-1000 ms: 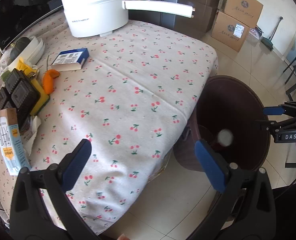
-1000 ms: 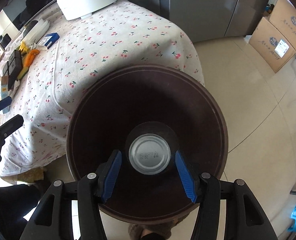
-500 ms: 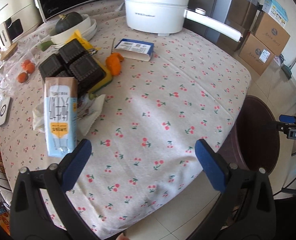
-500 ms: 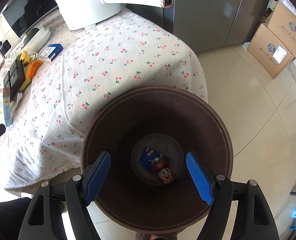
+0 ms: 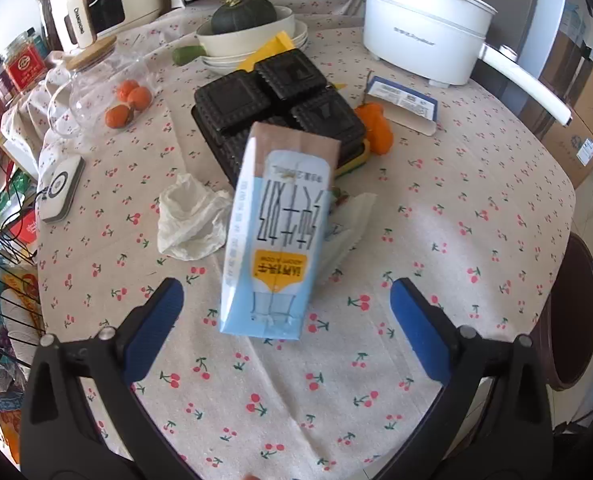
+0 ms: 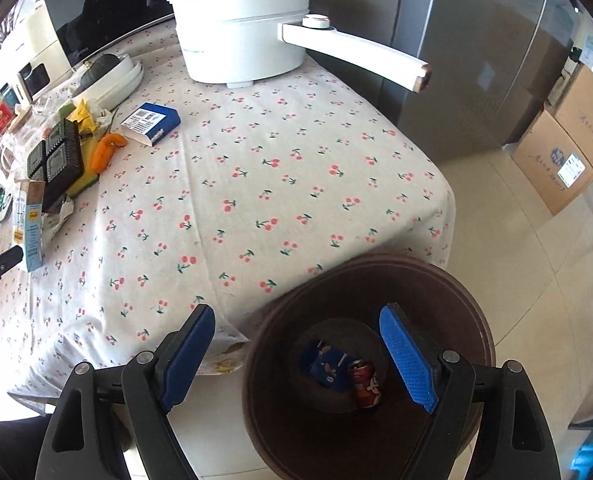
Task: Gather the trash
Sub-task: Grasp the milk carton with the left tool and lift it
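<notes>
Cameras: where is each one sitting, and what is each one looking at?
Left wrist: rides the left gripper, looking down over the table at the blue milk carton; its open blue jaws show.
Right wrist: rides the right gripper, looking down at the brown bin holding a red can; its open jaws show.
Shared: the carton, white pot and bin.
</notes>
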{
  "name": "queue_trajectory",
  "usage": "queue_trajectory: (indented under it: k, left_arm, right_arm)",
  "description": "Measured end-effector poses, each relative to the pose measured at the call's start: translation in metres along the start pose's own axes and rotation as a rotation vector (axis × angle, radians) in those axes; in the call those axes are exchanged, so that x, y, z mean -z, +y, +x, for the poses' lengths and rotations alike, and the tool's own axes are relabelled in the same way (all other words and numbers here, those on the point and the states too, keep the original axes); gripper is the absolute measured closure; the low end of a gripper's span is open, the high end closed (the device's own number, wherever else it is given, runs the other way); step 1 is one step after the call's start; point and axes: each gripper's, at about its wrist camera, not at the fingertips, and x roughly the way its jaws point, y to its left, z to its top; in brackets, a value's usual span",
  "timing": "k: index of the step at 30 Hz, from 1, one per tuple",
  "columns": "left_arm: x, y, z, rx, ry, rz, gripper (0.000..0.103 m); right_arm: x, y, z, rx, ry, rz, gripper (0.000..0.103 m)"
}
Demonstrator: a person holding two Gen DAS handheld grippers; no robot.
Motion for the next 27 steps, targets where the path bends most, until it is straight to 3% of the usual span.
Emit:
queue_trajectory:
  k: [8, 11, 13, 17, 22, 27]
  left_arm:
    - [-0.008, 0.015, 0.026, 0.039, 0.015, -0.058, 0.004]
    - [-0.010, 0.012, 0.032, 0.068, 0.019, -0.066, 0.017]
    - [-0.012, 0.013, 0.032, 0.091, 0.023, -0.082, 0.035]
    - [-0.014, 0.017, 0.021, 0.150, 0.025, -0.095, 0.049]
    - [-0.006, 0.032, -0.006, 0.189, -0.011, -0.085, 0.049]
    - [0.007, 0.065, -0.026, 0.146, -0.039, -0.104, 0.049]
  right_arm:
    - [-0.009, 0.030, 0.010, 0.004, 0.006, -0.039, 0.017]
    - [-0.009, 0.033, 0.012, 0.001, 0.009, -0.031, 0.017]
    - [-0.009, 0.036, 0.013, -0.001, 0.009, -0.028, 0.017]
    - [-0.012, 0.041, 0.013, -0.001, 0.003, -0.023, 0.017]
    - [-0.020, 0.058, 0.015, -0.006, -0.010, -0.031, 0.017]
    - [-0.030, 0.090, 0.020, -0.033, -0.019, -0.047, 0.017]
